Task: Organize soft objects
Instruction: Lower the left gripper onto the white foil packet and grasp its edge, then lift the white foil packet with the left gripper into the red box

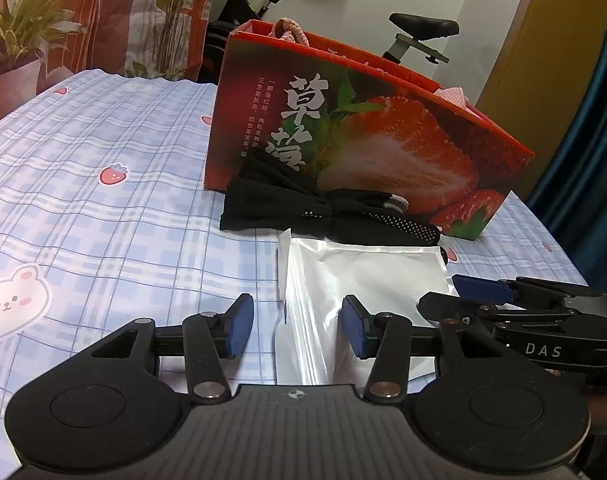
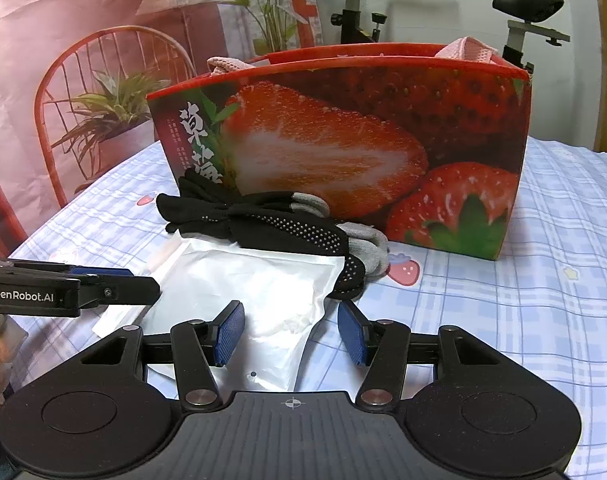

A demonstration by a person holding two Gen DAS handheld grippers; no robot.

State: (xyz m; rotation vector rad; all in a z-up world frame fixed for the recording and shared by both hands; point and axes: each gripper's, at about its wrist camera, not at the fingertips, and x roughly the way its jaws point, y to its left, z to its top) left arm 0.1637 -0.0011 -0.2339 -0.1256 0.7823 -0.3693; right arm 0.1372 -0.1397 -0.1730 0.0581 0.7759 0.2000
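Observation:
A white plastic pouch [image 1: 363,276] lies on the checked tablecloth, also in the right wrist view [image 2: 247,288]. A bundle of black dotted gloves [image 1: 303,208] with grey cuffs rests on its far edge, against the red strawberry bag [image 1: 383,132]; the gloves [image 2: 271,220] and the bag [image 2: 343,140] show in the right wrist view too. My left gripper [image 1: 297,328] is open, its fingers astride the pouch's near left edge. My right gripper [image 2: 291,332] is open over the pouch's near right corner. Each gripper shows in the other's view, the right one [image 1: 515,304] and the left one [image 2: 83,288].
The bag stands upright with pink fabric [image 2: 469,50] poking from its open top. The blue checked tablecloth [image 1: 103,200] has strawberry and bunny prints. An exercise bike [image 2: 531,8] and potted plants [image 1: 11,40] stand behind the table. A red chair [image 2: 87,80] is at the far left.

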